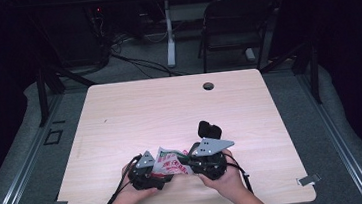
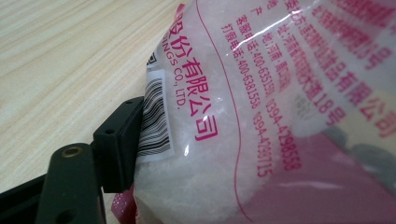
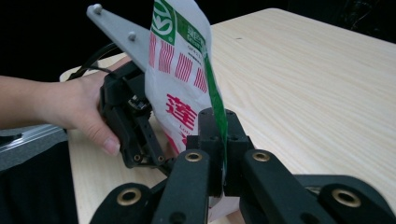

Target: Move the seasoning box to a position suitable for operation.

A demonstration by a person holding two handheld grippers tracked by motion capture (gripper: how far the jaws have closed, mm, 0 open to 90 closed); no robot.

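Bag point(image 1: 171, 163) hangs just above the table point(image 1: 120, 113) near the front edge, between both grippers. Right gripper point(image 3: 217, 140) is clamped on its green edge, left gripper point(image 1: 145, 173) pinches the barcode side, likely to pull it taut or tear it.

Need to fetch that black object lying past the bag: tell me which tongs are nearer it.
Right. The right tongs sit just below the black object, clamped on the bag; the left tongs grip the bag's far side.
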